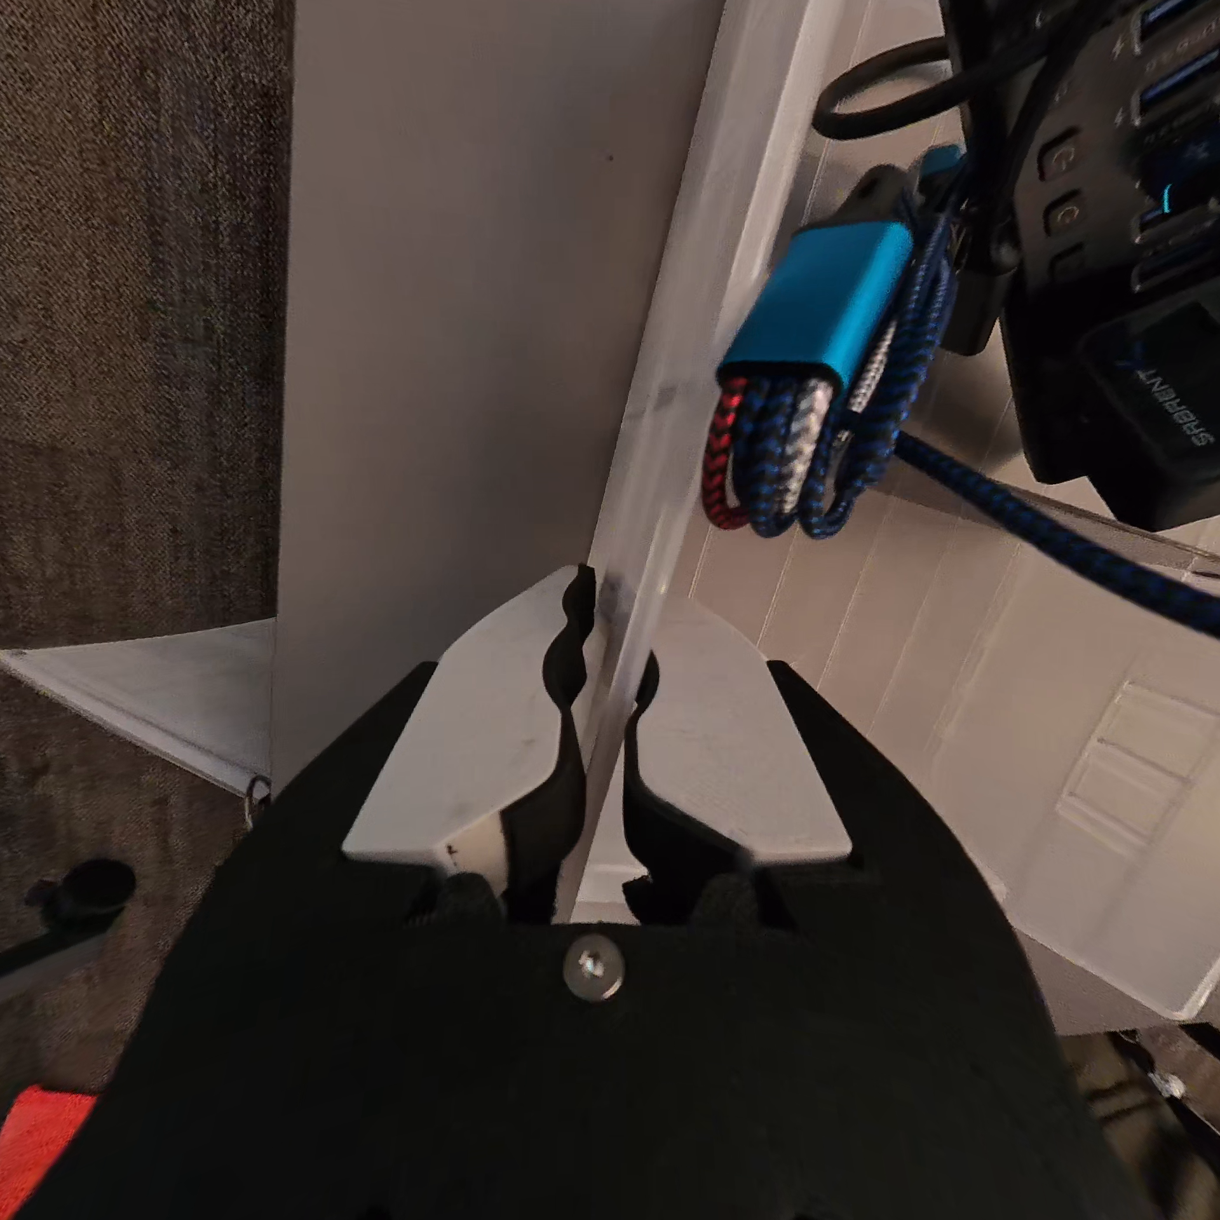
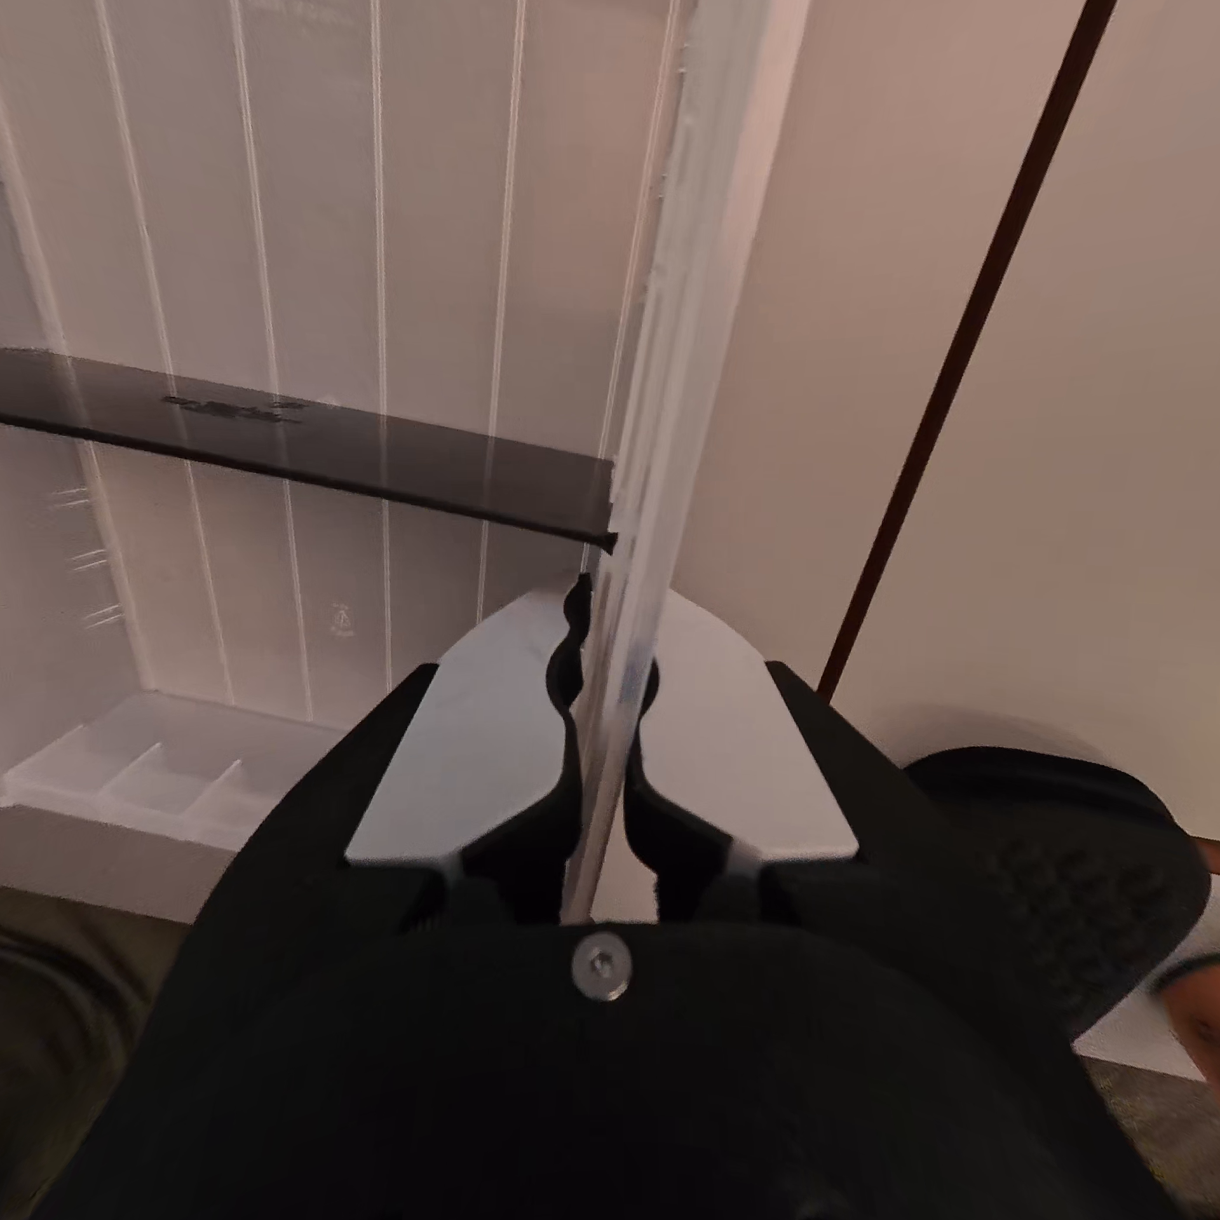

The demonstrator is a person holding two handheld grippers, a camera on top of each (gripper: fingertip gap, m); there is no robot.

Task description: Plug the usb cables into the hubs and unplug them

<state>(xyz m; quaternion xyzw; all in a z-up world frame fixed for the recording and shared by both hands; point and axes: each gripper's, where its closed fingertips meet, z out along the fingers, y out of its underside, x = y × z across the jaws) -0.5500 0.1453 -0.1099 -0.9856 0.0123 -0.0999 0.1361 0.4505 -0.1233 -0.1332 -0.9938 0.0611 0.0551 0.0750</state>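
Note:
A clear plastic bin holds the gear. In the left wrist view my left gripper (image 1: 610, 617) is shut on the bin's upright wall edge (image 1: 667, 370). Inside, at the upper right, lie a black USB hub (image 1: 1122, 264), a bright blue cable block (image 1: 832, 297) with looped red, blue and grey braided cables (image 1: 779, 462), and a long blue braided cable (image 1: 1056, 541). In the right wrist view my right gripper (image 2: 610, 617) is shut on another stretch of the bin's wall edge (image 2: 686, 264). A flat black slab (image 2: 330, 436) lies inside on the ribbed floor (image 2: 317, 231).
Left view: a white surface (image 1: 462, 330), dark grey fabric (image 1: 132, 330) at far left, a red patch (image 1: 39, 1142) at bottom left. Right view: a thin dark cord (image 2: 977, 330) crosses a white surface, with a black mesh object (image 2: 1056, 858) and part of a hand (image 2: 1201, 1030) at lower right. The grippers' ends are close to 105 cm from one another.

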